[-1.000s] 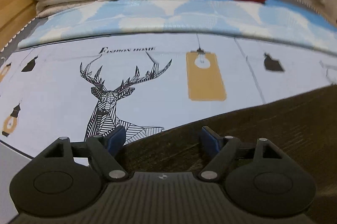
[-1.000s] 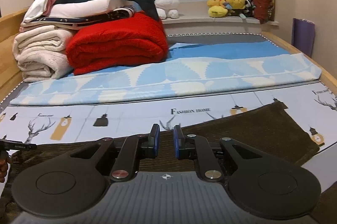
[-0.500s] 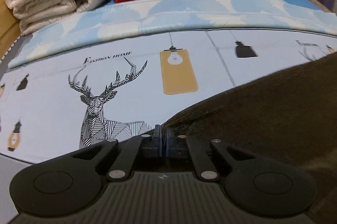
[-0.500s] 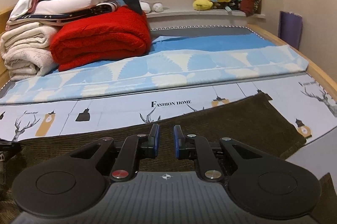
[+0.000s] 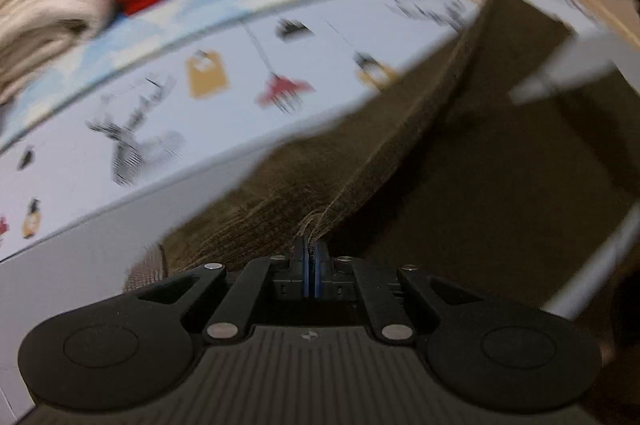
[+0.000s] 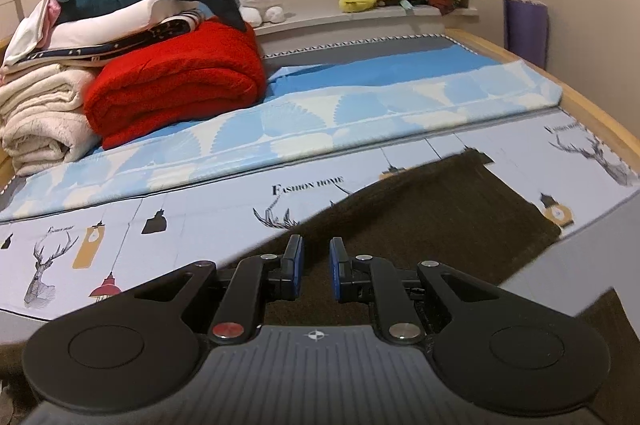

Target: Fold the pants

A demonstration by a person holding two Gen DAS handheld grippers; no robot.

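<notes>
The left gripper (image 5: pixel 310 250) pinched the brown pants (image 5: pixel 460 165) (blurred view); the right gripper (image 6: pixel 315 267) hovered over them, jaws apart.

Bare printed sheet (image 6: pixel 192 225) lies open to the left of the pants (image 6: pixel 440 217), giving a tool room to pass. At the bed's far left corner, the red blanket (image 6: pixel 176 93) and white towels (image 6: pixel 40 113) block the way.
</notes>
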